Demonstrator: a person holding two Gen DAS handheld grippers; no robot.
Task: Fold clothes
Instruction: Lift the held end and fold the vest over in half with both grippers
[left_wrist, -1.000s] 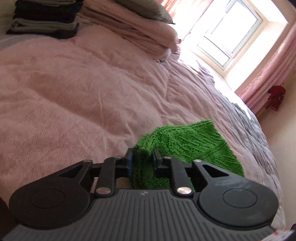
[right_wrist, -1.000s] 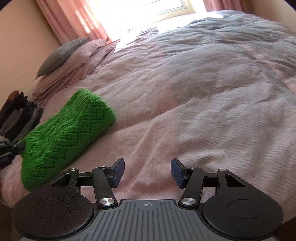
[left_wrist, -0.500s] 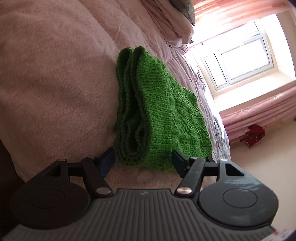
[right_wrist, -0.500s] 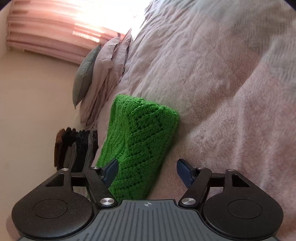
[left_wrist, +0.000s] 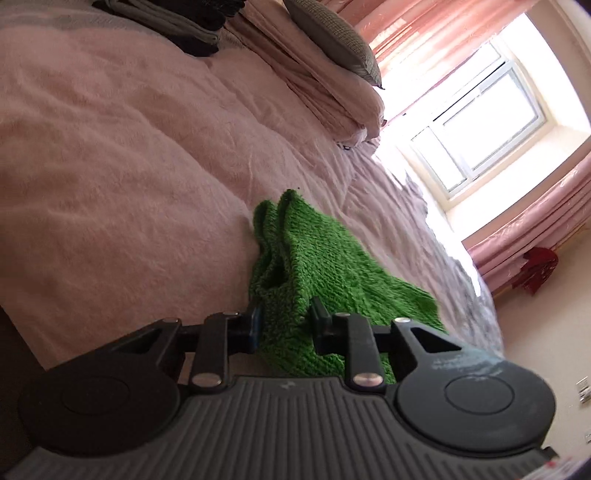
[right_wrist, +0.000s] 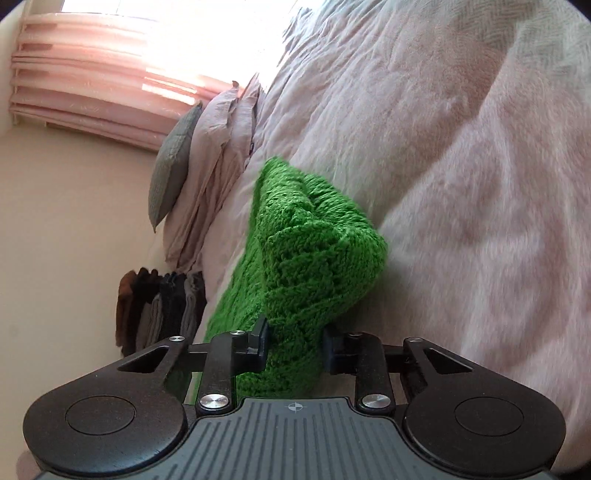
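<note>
A wide bed (left_wrist: 129, 155) with a pale pink cover fills the room; sunlight floods through a window (left_wrist: 480, 125) flanked by pink curtains (right_wrist: 92, 85).

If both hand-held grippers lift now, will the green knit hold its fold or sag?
Probably sag: the green knit is soft, loosely folded and already bunches where the right hand-held gripper has just closed on it. The left hand-held gripper, also just closed, pinches several thick layers, so slipping seems unlikely. The unheld middle would likely droop toward the bed.

Green knit sweater (left_wrist: 325, 258) with zigzag holes on pink bedspread (left_wrist: 110, 155); grey pillow (right_wrist: 171, 166), pink curtains (right_wrist: 92, 81) beyond sweater.
</note>
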